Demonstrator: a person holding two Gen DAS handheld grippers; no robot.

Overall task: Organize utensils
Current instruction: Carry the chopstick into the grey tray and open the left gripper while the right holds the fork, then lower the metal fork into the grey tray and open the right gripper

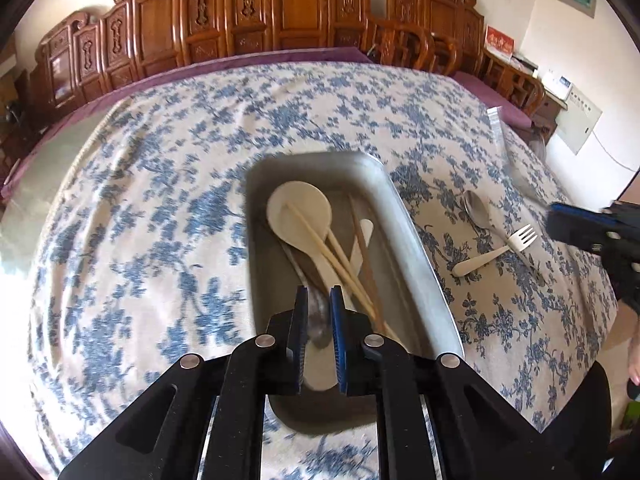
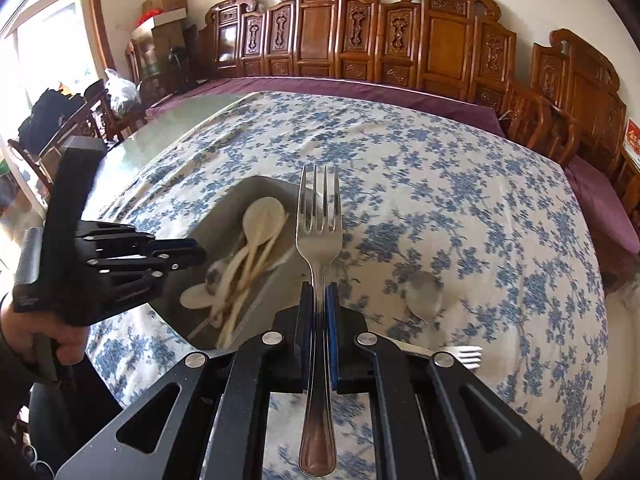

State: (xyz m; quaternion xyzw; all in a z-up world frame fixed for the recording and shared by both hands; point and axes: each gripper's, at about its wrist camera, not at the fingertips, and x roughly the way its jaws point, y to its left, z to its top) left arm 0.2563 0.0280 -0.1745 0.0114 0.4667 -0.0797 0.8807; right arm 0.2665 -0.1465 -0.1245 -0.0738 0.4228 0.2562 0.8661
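A metal tray (image 1: 416, 240) on the flowered tablecloth holds a cream ladle (image 1: 300, 208), chopsticks (image 1: 332, 258) and other utensils; it also shows in the right wrist view (image 2: 224, 216). My left gripper (image 1: 319, 300) hangs over the tray's near end, jaws slightly apart and empty, above a metal spoon (image 1: 320, 324). My right gripper (image 2: 319, 296) is shut on a steel fork (image 2: 319, 232), tines forward, beside the tray's right rim. A steel spoon (image 1: 478, 208) and a white fork (image 1: 496, 252) lie on the cloth right of the tray.
The table is covered by a blue-flowered cloth (image 1: 160, 200). Carved wooden chairs (image 1: 248, 12) line the far edge. The steel spoon (image 2: 424, 294) and white fork (image 2: 466, 354) lie just right of my right gripper.
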